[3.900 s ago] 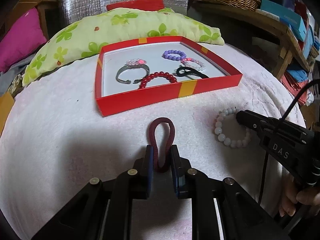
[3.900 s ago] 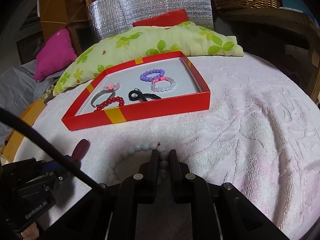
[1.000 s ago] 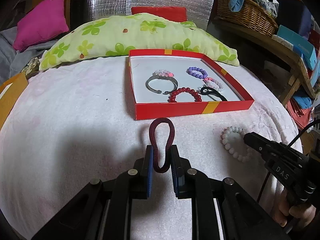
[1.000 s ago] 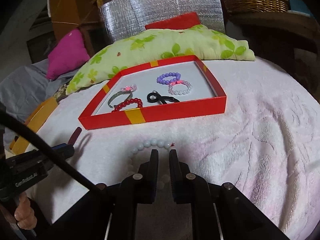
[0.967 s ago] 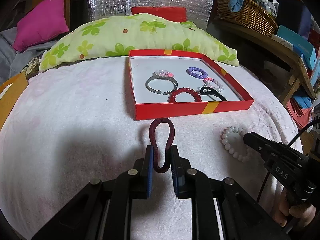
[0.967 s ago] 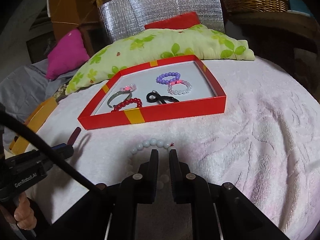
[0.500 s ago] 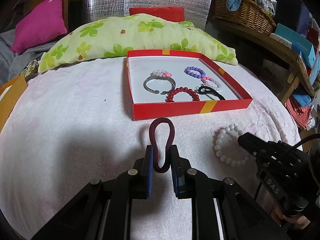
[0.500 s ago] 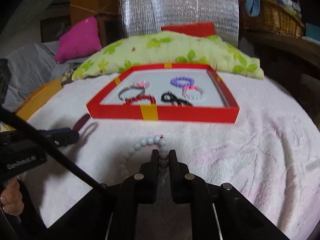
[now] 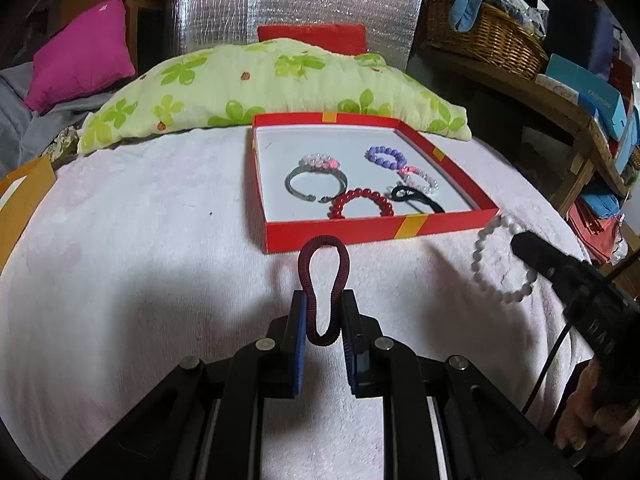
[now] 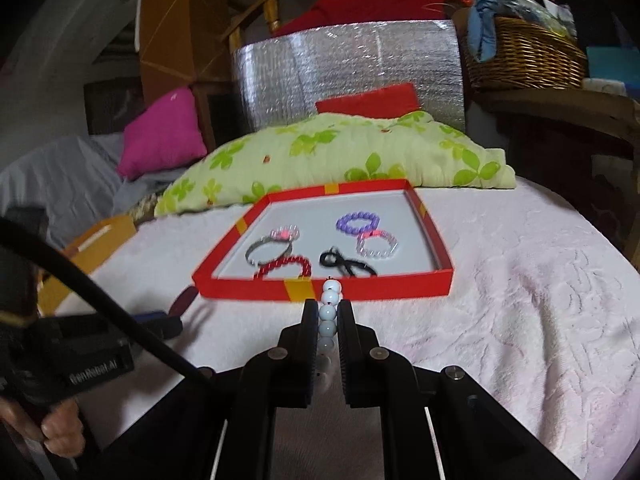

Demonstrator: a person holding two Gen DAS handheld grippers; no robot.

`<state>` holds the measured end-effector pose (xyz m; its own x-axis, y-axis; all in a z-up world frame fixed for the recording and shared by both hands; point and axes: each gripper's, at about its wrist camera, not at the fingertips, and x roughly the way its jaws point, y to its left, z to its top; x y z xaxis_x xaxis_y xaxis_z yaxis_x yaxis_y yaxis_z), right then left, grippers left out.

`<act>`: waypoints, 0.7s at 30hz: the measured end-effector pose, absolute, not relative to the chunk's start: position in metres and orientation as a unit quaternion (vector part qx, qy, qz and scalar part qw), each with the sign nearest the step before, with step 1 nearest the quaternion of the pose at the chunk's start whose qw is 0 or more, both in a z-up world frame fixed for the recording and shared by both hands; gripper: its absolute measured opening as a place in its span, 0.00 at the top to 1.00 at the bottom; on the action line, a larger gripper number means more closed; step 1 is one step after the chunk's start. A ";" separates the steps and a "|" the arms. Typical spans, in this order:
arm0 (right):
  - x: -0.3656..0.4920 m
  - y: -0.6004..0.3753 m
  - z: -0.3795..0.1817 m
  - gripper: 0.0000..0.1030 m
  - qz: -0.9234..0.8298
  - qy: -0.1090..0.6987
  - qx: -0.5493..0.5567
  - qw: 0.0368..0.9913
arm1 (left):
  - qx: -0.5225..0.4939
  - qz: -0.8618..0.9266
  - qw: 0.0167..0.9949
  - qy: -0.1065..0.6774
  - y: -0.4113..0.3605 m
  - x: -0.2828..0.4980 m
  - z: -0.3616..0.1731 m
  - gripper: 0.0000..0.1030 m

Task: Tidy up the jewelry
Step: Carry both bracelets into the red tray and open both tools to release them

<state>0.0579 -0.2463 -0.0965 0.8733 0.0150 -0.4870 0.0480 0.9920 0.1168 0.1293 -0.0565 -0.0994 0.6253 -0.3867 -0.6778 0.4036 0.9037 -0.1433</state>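
Jaws, left: the left gripper (image 9: 323, 312) pinched a dark red coiled hair tie (image 9: 323, 280), its loop standing out past the fingertips toward 12 o'clock.
Jaws, right: the right gripper (image 10: 327, 320) was pressed onto a white bead bracelet (image 10: 328, 312), lifted clear of the surface, edge-on between the fingers.
Box: a shallow red box (image 9: 380, 229) lay at 12 o'clock, just beyond both grippers.
Box contents: a silver bangle (image 9: 316, 184), a red bead bracelet (image 9: 362, 203), a purple bead bracelet (image 9: 386, 157), a black hair tie (image 9: 416, 197) and two pale pink bead bracelets lay on its white floor.
Surface: a pale pink textured blanket (image 10: 520, 300) covered a rounded bed-like top.
Room, 12 o'clock: a green floral pillow (image 9: 272, 84) sat behind the box, with silver foil sheeting (image 10: 348, 68) behind it.
Room, 10 o'clock: a magenta cushion (image 9: 80, 68).
Room, 2 o'clock: a wicker basket (image 9: 484, 40) stood on a wooden shelf.
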 end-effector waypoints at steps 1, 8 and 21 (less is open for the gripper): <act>0.058 -0.250 -0.092 0.90 -0.008 0.250 0.073 0.966 | 0.009 -0.222 0.903 0.369 -0.056 0.129 -0.098 0.83; 0.073 -0.273 -0.063 0.90 -0.007 0.244 0.137 0.960 | 0.008 -0.231 0.909 0.348 -0.059 0.129 -0.088 0.83; 0.151 -0.318 -0.042 0.90 0.005 0.265 0.239 0.934 | 0.006 -0.233 0.910 0.343 -0.061 0.144 -0.073 0.83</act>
<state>0.1507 -0.3175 -0.0422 0.8593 0.1356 -0.4932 0.1182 0.8855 0.4494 0.1439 -0.0614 -0.0728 0.6560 -0.4194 -0.6275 0.4283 0.8914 -0.1481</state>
